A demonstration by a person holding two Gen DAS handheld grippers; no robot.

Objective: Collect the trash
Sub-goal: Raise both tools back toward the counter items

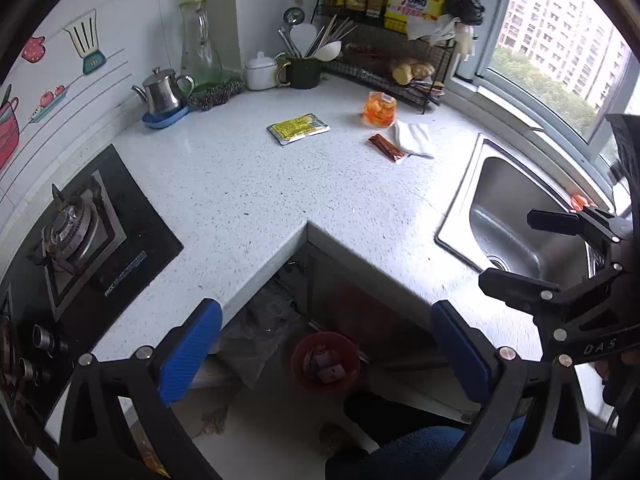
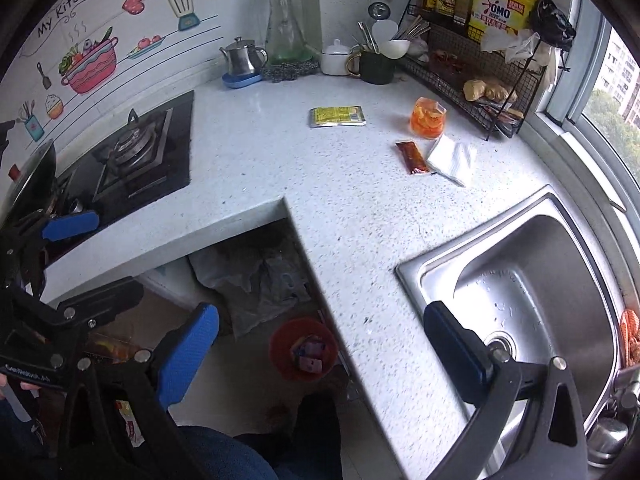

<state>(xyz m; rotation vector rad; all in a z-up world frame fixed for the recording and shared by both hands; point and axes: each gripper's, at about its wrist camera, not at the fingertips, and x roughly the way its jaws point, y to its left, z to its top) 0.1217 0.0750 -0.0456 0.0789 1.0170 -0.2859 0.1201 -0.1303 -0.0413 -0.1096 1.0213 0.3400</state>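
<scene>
Worktop (image 2: 360,220) is L-shaped, with a sink (image 2: 532,280) on my right side and a hob (image 2: 136,148) on my left. A red bin (image 2: 302,348) sits on the floor in the inner corner, below and between the two claws.

Trash lies well ahead of both claws, toward the far corner of the worktop. Largest first: white tissue (image 2: 452,158), yellow packet (image 2: 338,116), orange pouch (image 2: 429,118), brown sachet (image 2: 412,157).

The sachet lies just beside the tissue. Its long axis runs roughly away from me, slightly oblique in both views.

Right claw (image 2: 320,352): fingers spread wide, holding nothing. Left claw (image 1: 326,352): likewise wide and unladen.

Judgement: the sachet/tissue cluster lies to the sink side, so the right claw is the nearer one (the yellow packet sits about central, either arm could serve). For the sachet I would close across its short width.
</scene>
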